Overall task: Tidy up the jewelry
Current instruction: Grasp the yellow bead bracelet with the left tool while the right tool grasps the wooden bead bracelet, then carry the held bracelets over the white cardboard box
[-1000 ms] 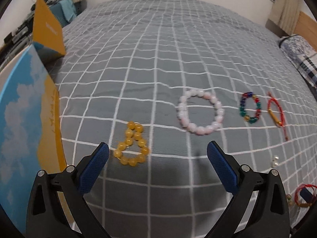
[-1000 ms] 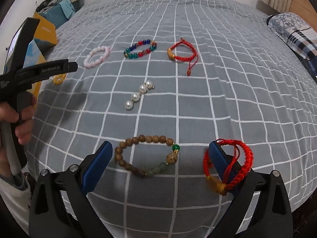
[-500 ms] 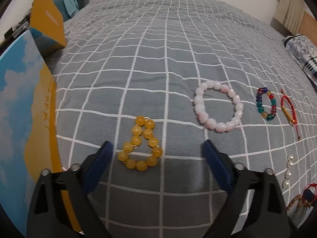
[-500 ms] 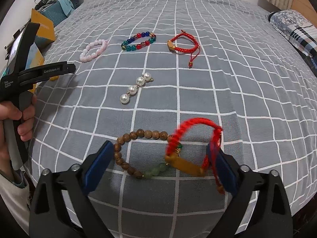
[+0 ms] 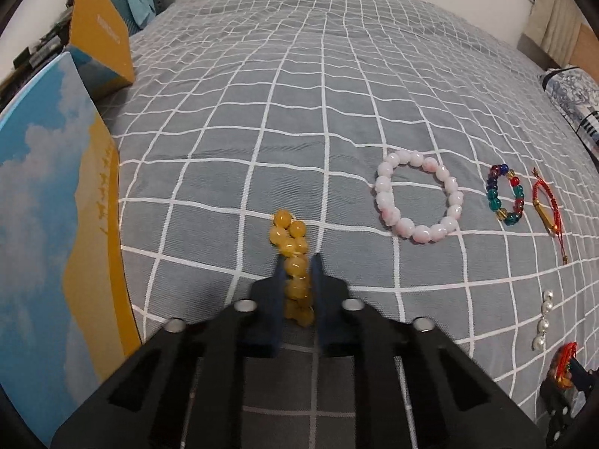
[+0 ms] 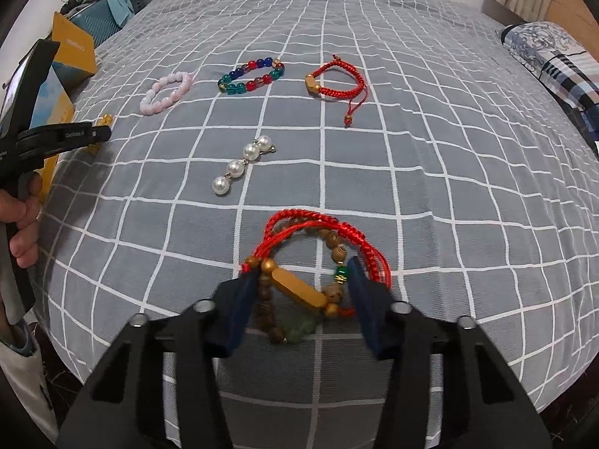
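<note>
My left gripper (image 5: 297, 262) is shut on a yellow bead bracelet (image 5: 290, 232), squeezed into a narrow strand on the grey checked bedspread (image 5: 299, 93). My right gripper (image 6: 302, 269) has its jaws closing. Its pads press a wooden bead bracelet (image 6: 335, 243) and a red cord bracelet (image 6: 318, 220) bunched together between them. Lying free farther out are a pink bead bracelet (image 5: 417, 196), a multicoloured bead bracelet (image 5: 503, 194), a second red cord bracelet (image 5: 544, 205) and a pearl strand (image 6: 241, 164).
A blue-and-orange box (image 5: 56, 205) stands close on the left, with an orange box (image 5: 101, 41) behind it. A patterned pillow (image 6: 543, 52) lies at the far right. A person's hand (image 6: 22, 217) holds the left gripper's handle. The bed's near edge runs just below the right gripper.
Both grippers stood wide open before. The left jaws have shut on the yellow bracelet. The right jaws dragged the red cord bracelet onto the wooden one and squeezed both.
</note>
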Demonstrator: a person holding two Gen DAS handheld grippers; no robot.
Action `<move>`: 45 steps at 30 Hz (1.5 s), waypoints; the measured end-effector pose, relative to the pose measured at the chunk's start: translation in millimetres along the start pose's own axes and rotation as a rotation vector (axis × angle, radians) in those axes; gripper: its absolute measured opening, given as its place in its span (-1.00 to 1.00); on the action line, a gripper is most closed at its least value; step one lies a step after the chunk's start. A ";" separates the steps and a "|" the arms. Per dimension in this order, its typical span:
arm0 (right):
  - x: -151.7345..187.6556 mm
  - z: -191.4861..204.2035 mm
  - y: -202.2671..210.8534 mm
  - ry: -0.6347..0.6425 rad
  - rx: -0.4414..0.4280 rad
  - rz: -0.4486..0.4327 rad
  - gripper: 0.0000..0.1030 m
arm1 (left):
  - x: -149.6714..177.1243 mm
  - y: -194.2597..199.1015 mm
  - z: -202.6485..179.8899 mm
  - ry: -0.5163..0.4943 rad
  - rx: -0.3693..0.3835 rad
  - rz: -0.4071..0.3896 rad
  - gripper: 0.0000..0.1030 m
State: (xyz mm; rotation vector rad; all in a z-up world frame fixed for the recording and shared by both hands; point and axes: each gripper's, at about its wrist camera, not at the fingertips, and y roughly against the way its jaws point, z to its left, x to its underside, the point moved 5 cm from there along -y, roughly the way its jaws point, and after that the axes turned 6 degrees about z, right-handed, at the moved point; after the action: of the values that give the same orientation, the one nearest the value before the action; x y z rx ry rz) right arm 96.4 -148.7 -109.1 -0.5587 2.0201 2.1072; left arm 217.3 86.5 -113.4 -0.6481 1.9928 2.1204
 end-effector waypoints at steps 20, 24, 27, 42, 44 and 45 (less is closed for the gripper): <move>-2.8 -4.9 15.6 -0.030 0.023 -0.058 -0.80 | 1.4 17.2 -1.8 -0.001 0.029 -0.039 -0.82; -3.7 -5.9 20.0 -0.036 0.036 -0.079 -0.80 | 1.5 22.6 -2.1 -0.002 0.035 -0.052 -0.82; -4.5 -6.5 22.2 -0.040 0.042 -0.091 -0.80 | 1.3 25.8 -1.9 -0.001 0.039 -0.058 -0.82; -11.3 -6.5 35.9 -0.046 0.056 -0.159 -0.80 | 6.0 47.8 -9.5 -0.020 0.067 -0.099 -0.82; -13.3 -6.4 38.7 -0.046 0.056 -0.165 -0.80 | 9.3 51.6 -10.6 -0.022 0.077 -0.101 -0.82; -14.2 -6.5 40.1 -0.049 0.054 -0.167 -0.80 | 8.8 53.2 -11.0 -0.023 0.080 -0.101 -0.82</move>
State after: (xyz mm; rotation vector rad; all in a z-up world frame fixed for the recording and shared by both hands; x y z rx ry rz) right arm 95.4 -155.9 -66.7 -0.6365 1.9254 1.9458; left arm 190.2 68.9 -68.8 -0.6926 1.9771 1.9713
